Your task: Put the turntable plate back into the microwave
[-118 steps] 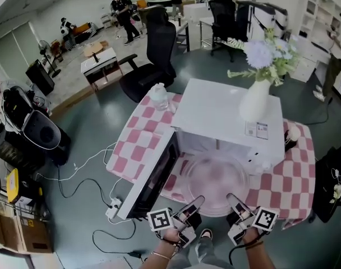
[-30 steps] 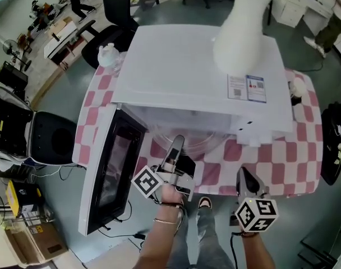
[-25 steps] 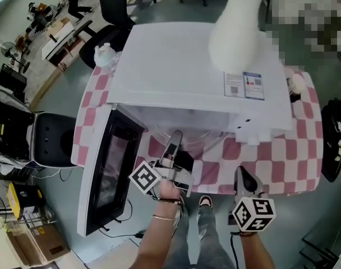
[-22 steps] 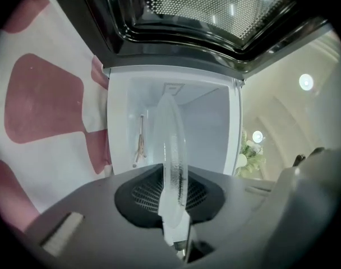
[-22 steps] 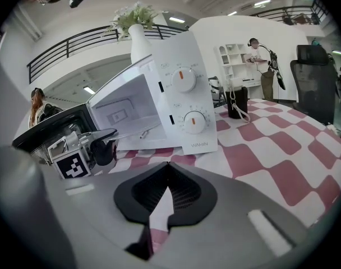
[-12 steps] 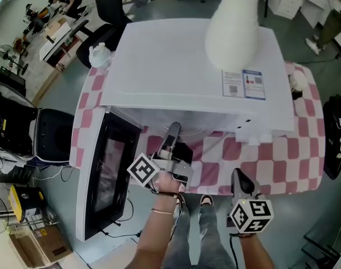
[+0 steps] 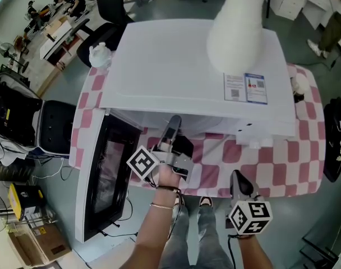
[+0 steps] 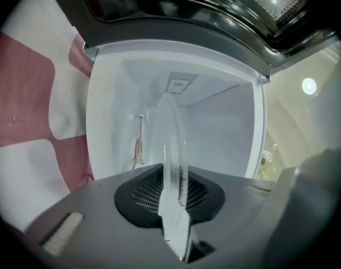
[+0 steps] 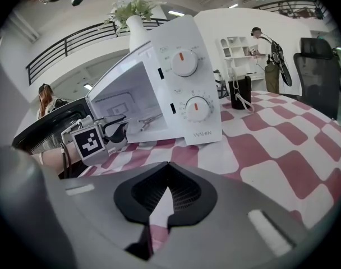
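Head view: one microwave, its one door swung open at lower left, was seen with the left gripper at its mouth and the right gripper held back at bottom right. Left gripper view: one turntable plate was clamped edge-on between nearly closed jaws at that mouth, and would best be slid in level and centred before release. Right gripper view: jaws were closed on nothing.

From above, microwave hides turntable plate
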Motion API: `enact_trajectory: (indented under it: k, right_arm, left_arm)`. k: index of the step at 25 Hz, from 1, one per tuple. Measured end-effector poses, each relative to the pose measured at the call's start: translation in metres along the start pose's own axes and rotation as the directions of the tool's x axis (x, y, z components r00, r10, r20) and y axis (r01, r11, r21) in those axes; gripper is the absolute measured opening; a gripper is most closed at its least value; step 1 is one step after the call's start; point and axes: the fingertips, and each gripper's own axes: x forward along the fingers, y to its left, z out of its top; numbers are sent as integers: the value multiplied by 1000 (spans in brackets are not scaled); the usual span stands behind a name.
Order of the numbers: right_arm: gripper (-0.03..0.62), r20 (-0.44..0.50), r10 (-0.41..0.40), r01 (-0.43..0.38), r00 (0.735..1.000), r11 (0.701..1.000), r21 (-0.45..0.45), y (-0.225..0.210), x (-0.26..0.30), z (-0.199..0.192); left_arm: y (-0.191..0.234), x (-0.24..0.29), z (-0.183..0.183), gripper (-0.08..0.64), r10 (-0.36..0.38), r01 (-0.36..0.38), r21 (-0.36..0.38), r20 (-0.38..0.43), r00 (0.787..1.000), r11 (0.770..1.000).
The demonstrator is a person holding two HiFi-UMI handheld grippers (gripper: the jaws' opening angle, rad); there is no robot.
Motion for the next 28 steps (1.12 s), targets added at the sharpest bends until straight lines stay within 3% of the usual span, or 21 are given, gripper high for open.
enact_trajectory:
  k: [28]
  right_arm:
    - [9, -15, 8, -7, 1000, 1000, 26, -2, 2, -1]
  left_arm:
    - [3, 37, 8, 48, 52, -52, 4, -23, 998, 999]
